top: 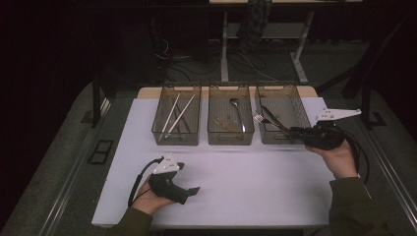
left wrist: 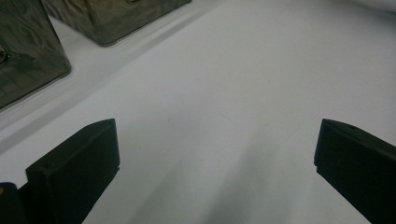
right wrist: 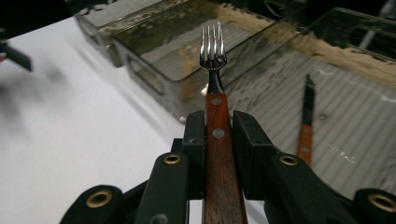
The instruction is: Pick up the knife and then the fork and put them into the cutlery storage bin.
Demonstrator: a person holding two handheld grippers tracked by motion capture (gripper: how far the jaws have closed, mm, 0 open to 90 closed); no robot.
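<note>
Left gripper [top: 189,192] low at the near left of the white table [top: 246,182], jaws spread wide, nothing between them; bare tabletop ahead, bin corners at the far left of the left gripper view.

Right gripper [right wrist: 219,133] at the right, jaws closed on the wooden handle of a fork [right wrist: 213,56]. Handle runs straight between the jaws, tines pointing ahead past the tips, above the near rim of the right bin [top: 295,93]. A wooden-handled knife [right wrist: 306,126] lies on that bin's floor, right of the jaws.

Farther off: middle bin [top: 231,140] holding a spoon [top: 236,109], left bin [top: 177,140] holding chopsticks [top: 178,114]. The bins stand side by side.
</note>
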